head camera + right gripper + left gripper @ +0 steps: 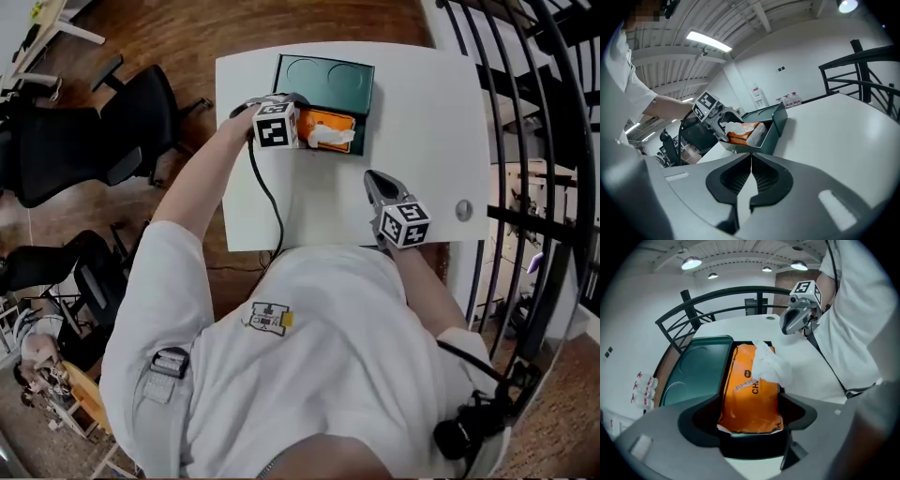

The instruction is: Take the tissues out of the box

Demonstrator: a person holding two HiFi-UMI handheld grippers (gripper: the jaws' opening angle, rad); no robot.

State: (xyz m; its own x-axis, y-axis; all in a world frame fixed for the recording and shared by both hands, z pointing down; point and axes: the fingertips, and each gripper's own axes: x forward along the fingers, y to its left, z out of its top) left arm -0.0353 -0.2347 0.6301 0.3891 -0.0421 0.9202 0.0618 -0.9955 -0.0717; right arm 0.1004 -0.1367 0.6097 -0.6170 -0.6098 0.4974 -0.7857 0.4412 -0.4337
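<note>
On the white table [422, 103] stands a dark green box [323, 80] with its lid laid back. Inside lies an orange tissue pack [335, 119], and a white tissue [330, 137] sticks out of its top. My left gripper [303, 131] reaches into the box's left end. In the left gripper view its jaws stand wide and lie against both long sides of the pack [750, 380], just short of the tissue [771, 364]. My right gripper [372, 176] hovers near the table's front edge, clear of the box [776, 124]. It [750, 159] is shut with nothing in it.
A black cable [267, 197] runs from the left gripper over the front edge. A small round disc [464, 210] lies at the table's right side. Black office chairs [84, 131] stand to the left and a black railing [553, 141] to the right.
</note>
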